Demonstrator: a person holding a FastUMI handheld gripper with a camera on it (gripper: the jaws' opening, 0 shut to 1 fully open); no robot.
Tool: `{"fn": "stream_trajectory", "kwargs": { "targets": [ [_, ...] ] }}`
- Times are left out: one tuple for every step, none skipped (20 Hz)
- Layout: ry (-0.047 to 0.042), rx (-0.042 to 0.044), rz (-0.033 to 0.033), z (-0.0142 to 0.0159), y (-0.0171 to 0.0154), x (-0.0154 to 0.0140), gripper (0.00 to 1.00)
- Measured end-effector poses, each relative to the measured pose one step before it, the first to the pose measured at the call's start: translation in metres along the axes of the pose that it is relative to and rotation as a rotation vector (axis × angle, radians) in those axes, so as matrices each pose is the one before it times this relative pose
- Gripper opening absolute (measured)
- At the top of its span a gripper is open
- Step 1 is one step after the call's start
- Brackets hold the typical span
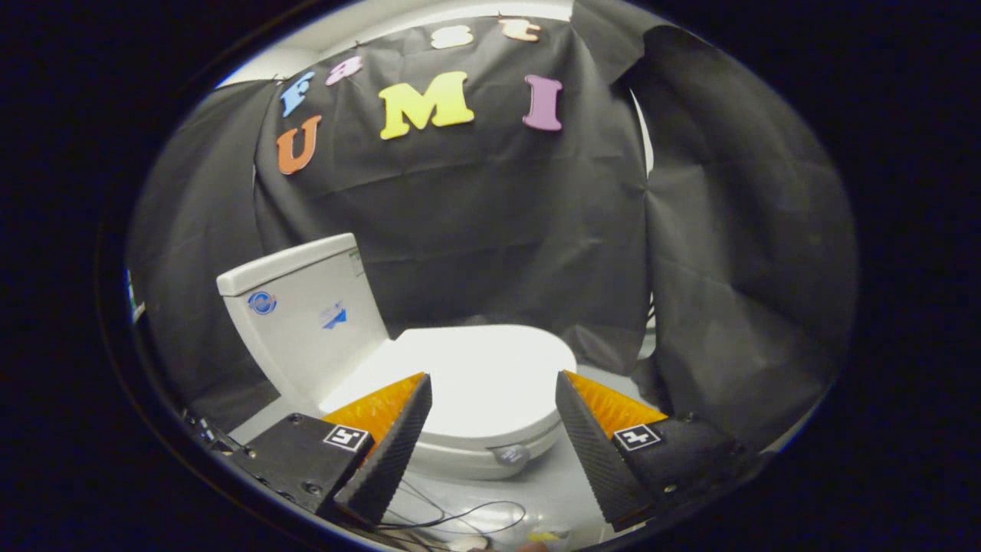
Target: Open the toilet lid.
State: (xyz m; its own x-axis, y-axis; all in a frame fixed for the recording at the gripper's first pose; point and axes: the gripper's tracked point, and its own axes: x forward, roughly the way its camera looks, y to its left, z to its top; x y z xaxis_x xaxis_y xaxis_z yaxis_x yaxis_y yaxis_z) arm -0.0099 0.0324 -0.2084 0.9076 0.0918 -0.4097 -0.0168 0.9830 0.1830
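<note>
A: Hand-held gripper (493,383) first. State?

B: Released. Fingers spread wide, nothing between them but air, and the toilet lid (467,383) seen through the gap. Neither finger (395,445) touches anything.

A: Where's the lid relative to the fingers?

B: Just ahead and below. Both fingertips frame it, one toward the tank side, one toward the front curve. Lid is down, flat on the seat, closed.

A: Contact with the lid?

B: None visible. Fingers sit above and nearer the camera, apart from it.

A: Rest of the toilet?

B: White toilet; tank (303,314) stands behind the lid on the left-finger side, tilted in the fisheye. Tank lid on top. Two small blue stickers on the tank's face, one round, one angular, plus a small label at its upper corner. Not reading them.

A: Anything at the front of the bowl?

B: A small rounded grey part (510,455) at the bowl's rim under the lid edge, between the fingers. Can't tell what it is.

A: Floor?

B: Pale floor (552,491) beneath. A thin black cable (460,515) loops on it near the gripper's base.

A: Background?

B: Black cloth wall (498,230) wraps behind and to the right of the toilet, creased, hanging to the floor.
</note>
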Motion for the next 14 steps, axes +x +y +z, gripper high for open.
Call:
{"fn": "stream_trajectory", "kwargs": {
  "targets": [
    [0.03056,0.03365,0.00544,-0.00875,0.00097,0.0057,1.0],
    [0.03517,0.03516,0.00745,-0.01133,-0.0001,0.00685,1.0],
    [0.03567,0.03805,0.00396,-0.01272,-0.00211,0.00684,1.0],
    [0.03037,0.04318,0.0066,-0.00975,-0.00182,0.00687,1.0],
    [0.0328,0.04581,0.00054,-0.00945,-0.0051,0.0077,1.0],
    [0.03385,0.04418,-0.00468,-0.01097,-0.0066,0.00785,1.0],
    [0.02894,0.03541,-0.00373,-0.00949,-0.00654,0.00753,1.0],
    [0.03125,0.0336,-0.0024,-0.00876,-0.00448,0.00689,0.99],
    [0.02384,0.03705,0.00007,-0.00795,-0.00607,0.00707,0.99],
    [0.02386,0.0364,0.00353,-0.00458,-0.0041,0.00632,0.99],
    [0.00761,0.03282,0.00869,-0.00074,-0.00035,0.00256,0.99],
    [0.00085,0.02984,0.01202,0.00128,-0.00123,0.00421,0.98],
    [0.00756,0.031,-0.00369,-0.0009,-0.00342,0.00504,0.98],
    [0.01646,0.03399,-0.00818,-0.00231,-0.00465,0.00626,0.96]
  ]
}}
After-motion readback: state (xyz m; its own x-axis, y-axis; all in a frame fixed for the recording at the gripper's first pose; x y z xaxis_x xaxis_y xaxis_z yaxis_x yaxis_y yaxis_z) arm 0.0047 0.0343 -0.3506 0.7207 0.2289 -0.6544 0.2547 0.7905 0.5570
